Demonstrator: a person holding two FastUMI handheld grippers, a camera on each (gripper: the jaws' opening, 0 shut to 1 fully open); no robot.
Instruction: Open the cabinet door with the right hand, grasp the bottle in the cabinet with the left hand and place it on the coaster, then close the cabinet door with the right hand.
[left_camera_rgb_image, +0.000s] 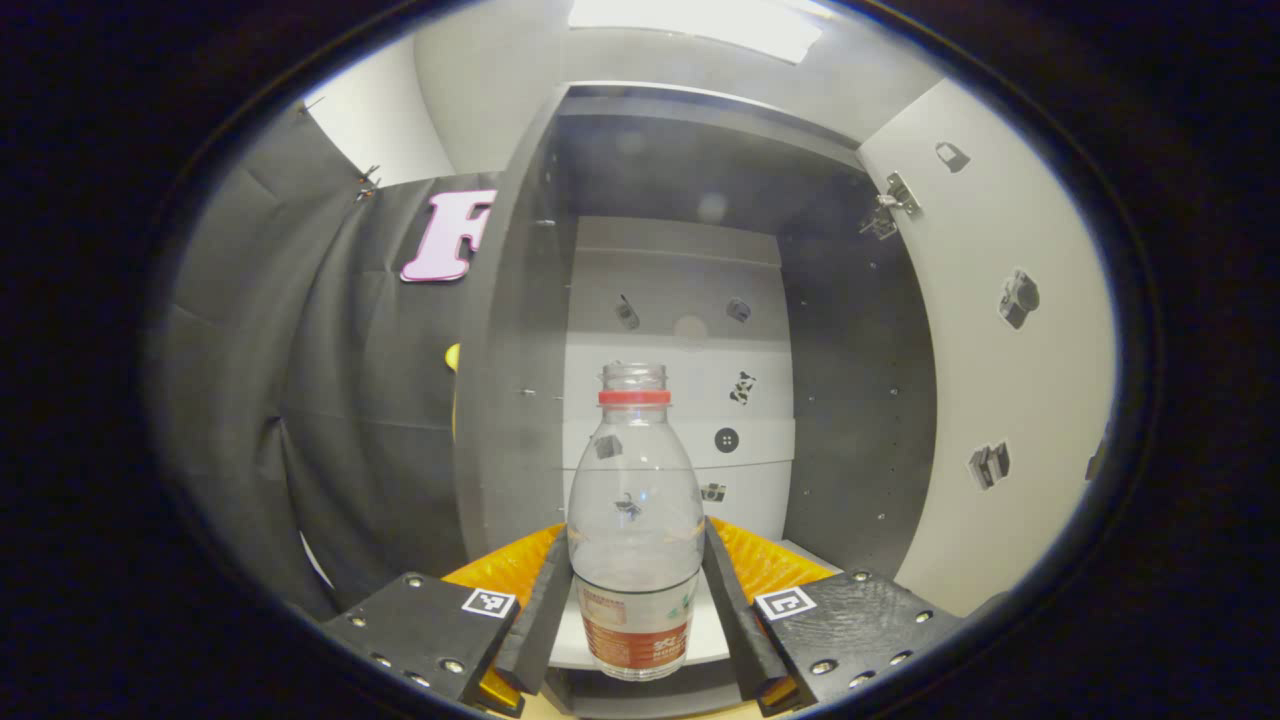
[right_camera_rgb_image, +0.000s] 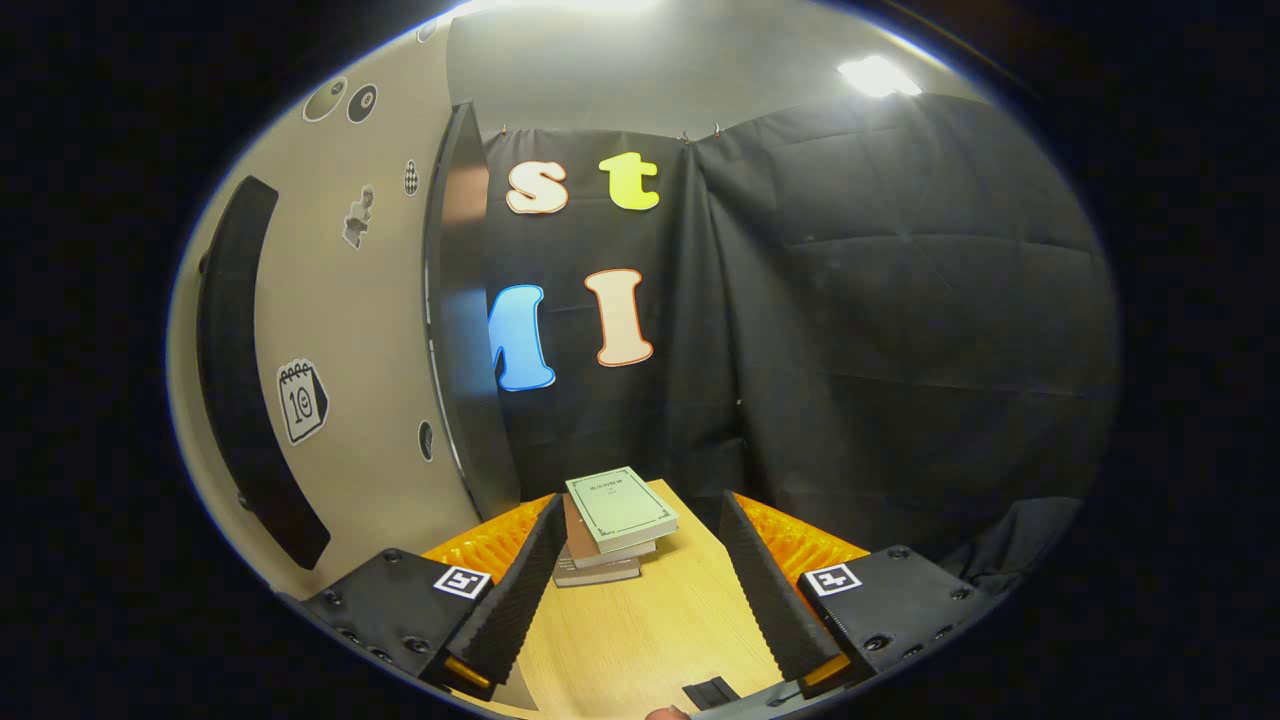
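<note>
One empty clear bottle (left_camera_rgb_image: 635, 520) stands upright inside the open cabinet (left_camera_rgb_image: 860, 400), at six o'clock between the left gripper's (left_camera_rgb_image: 635, 610) fingers, apparently touching its lower body. Likely light, thin-walled, slippery; squeeze gently. Right gripper (right_camera_rgb_image: 635, 590) gapes wide, holding nothing.

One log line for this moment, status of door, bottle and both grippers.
cabinet door: open | bottle: upright, between left gripper fingers, grip unconfirmed | right gripper: open, empty, over table

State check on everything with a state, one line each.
cabinet door: swung open
bottle: upright in the cabinet, cap off, looks empty
left claw: fingers flank the bottle; contact unclear
right claw: open, holding nothing, above the table
books: stacked on the table, closed
</note>
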